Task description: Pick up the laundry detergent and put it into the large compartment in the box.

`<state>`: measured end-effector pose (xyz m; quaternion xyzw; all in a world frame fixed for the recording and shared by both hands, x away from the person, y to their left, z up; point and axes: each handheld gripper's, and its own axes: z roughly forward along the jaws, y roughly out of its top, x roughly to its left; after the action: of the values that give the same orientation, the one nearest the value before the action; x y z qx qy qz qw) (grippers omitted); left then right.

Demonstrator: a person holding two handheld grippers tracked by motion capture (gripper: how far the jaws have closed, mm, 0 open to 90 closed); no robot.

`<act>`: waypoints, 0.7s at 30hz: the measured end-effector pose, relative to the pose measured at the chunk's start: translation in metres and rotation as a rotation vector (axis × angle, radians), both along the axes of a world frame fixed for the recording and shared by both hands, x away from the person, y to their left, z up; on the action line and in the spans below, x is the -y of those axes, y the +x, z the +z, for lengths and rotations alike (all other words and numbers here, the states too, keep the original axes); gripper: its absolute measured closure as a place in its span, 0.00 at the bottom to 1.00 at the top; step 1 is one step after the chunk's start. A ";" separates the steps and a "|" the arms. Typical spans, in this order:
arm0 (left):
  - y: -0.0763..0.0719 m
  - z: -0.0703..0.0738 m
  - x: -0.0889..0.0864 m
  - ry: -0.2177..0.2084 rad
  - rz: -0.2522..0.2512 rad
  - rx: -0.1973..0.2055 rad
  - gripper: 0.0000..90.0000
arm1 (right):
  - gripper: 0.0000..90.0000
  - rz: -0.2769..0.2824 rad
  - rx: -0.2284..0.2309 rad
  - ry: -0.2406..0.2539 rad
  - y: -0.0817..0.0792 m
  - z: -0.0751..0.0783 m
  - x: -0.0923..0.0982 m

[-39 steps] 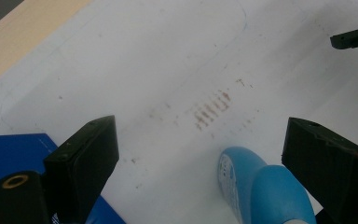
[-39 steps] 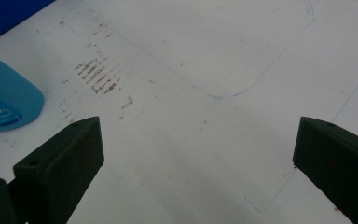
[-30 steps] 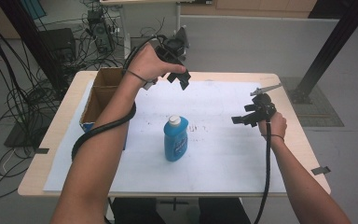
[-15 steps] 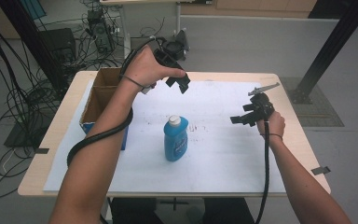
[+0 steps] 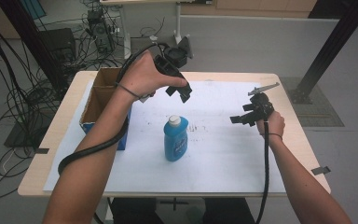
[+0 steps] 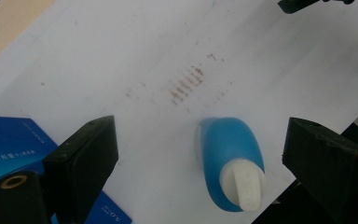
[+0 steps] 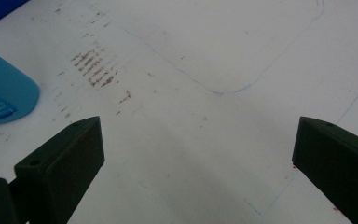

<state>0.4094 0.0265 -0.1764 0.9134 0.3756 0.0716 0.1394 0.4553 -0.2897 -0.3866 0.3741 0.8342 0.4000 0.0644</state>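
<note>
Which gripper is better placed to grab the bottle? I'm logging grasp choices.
Left, probably. The left gripper hovers above the bottle, jaws open, and its own view has the cap between them. The right gripper is off to the side, aimed at bare paper.

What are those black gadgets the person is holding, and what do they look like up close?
They are hand-held grippers. The left gripper and right gripper are matte black, each ending in two blocky, wedge-shaped jaws. A thick black cable trails from the left one along the forearm; a thinner one hangs from the right. A grey plate tops the right gripper. The arms are bare, with a thin band on each wrist.
</note>
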 end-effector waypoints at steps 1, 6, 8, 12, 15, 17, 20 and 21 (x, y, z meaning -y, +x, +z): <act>-0.003 0.000 0.000 -0.002 -0.003 0.003 0.12 | 0.02 0.000 0.000 0.000 0.000 0.000 0.000; -0.015 0.001 -0.002 -0.024 -0.025 0.003 0.12 | 0.02 0.003 0.008 -0.007 0.000 0.001 0.000; -0.019 0.001 -0.002 -0.028 -0.031 -0.001 0.12 | 0.02 0.000 0.003 -0.004 0.000 0.001 0.000; -0.028 0.001 -0.001 -0.035 -0.055 -0.006 0.12 | 0.02 -0.005 0.002 -0.002 0.000 0.001 0.001; -0.034 0.001 0.000 -0.032 -0.065 -0.002 0.12 | 0.02 -0.006 0.002 -0.001 0.000 0.001 0.002; -0.038 0.001 0.001 -0.035 -0.067 0.000 0.12 | 0.02 -0.006 0.003 -0.002 0.000 0.001 0.002; -0.043 0.000 0.001 -0.041 -0.074 -0.003 0.12 | 0.02 -0.004 0.005 -0.007 0.000 0.002 0.002; -0.045 -0.001 0.001 -0.042 -0.076 -0.002 0.12 | 0.02 -0.004 0.005 -0.009 0.000 0.002 0.002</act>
<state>0.3647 0.0250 -0.1775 0.9240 0.3420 0.0575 0.1609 0.4555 -0.2914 -0.3849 0.3744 0.8349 0.3974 0.0691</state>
